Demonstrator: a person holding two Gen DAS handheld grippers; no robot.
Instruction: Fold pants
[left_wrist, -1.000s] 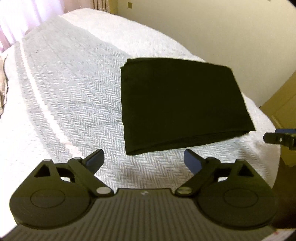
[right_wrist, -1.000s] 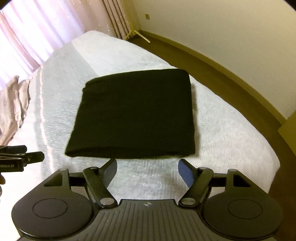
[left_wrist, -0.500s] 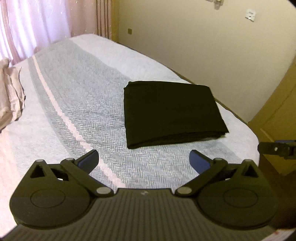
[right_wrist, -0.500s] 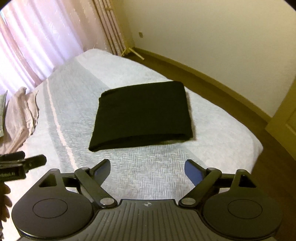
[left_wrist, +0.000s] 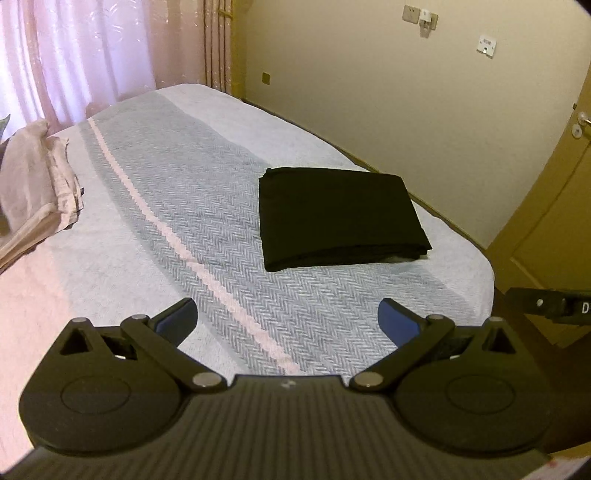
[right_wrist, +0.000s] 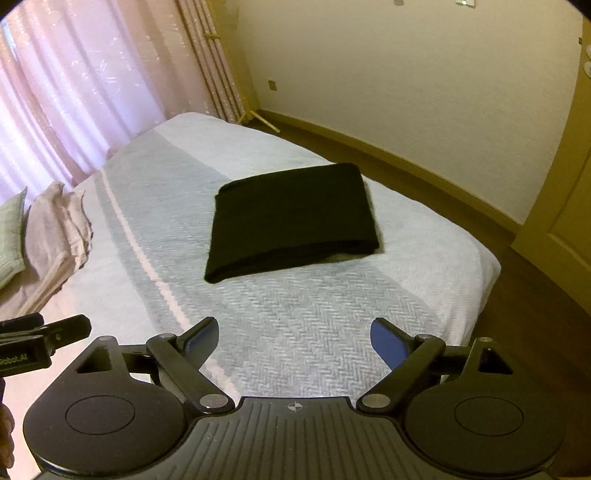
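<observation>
Black pants (left_wrist: 340, 214): matt cloth, smooth, no sheen, folded flat. Under them a bedspread (left_wrist: 207, 221) of woven herringbone cloth, rough-textured, grey and white bands. Pale pink fabric pile (left_wrist: 33, 188) at the far side, soft and crumpled. Curtains (right_wrist: 92, 85) thin and sheer, faintly glittering. Left gripper (left_wrist: 287, 322): matt black plastic, ribbed body, shiny metal pivot pins, blue pads. Right gripper (right_wrist: 293, 335) the same. Wall (right_wrist: 406, 92) smooth, painted matt. Floor (right_wrist: 535, 314) brown wood-look, slightly glossy.

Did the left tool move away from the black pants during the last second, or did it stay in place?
Yes. The left tool drew back and up: the folded black pants on the bed now look smaller and farther, with more wall showing.
</observation>
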